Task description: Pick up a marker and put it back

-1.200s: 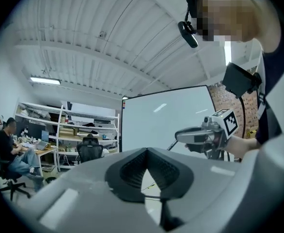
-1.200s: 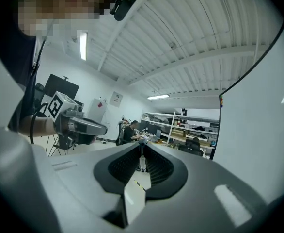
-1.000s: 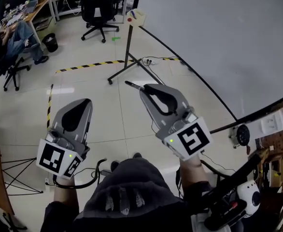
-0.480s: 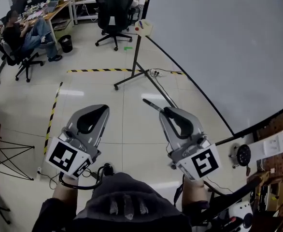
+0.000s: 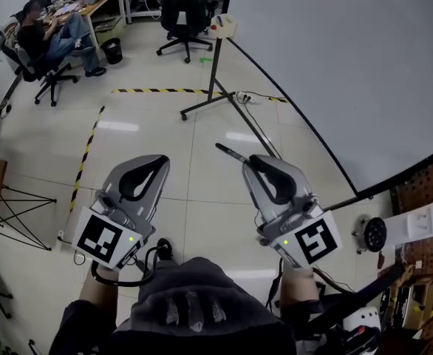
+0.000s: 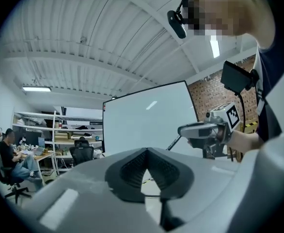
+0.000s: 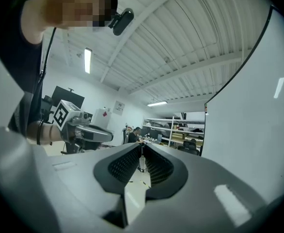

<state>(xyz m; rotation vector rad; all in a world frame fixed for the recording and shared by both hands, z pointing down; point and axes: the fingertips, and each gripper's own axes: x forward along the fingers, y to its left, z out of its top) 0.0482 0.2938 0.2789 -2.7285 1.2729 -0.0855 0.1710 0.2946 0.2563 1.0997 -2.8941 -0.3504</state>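
Right tool [image 5: 247, 158] and marker [image 5: 230, 153] lower, further right

Illumination is bright and even, supplied by ceiling tube lights [image 7: 87, 60]. The glossy floor [image 5: 120, 126] returns soft lamp reflections, and the whiteboard [image 6: 151, 104] shows one glare streak. All views bow strongly at the edges. Gripper-view corners vignette to black. The left hand-held gripper [image 6: 147, 150] and right hand-held gripper [image 7: 142, 145] render soft at close range.

Nothing is legible; left hand-held gripper [image 5: 159, 160] and right hand-held gripper [image 5: 247, 160] bear only square code patterns [image 5: 102, 237].
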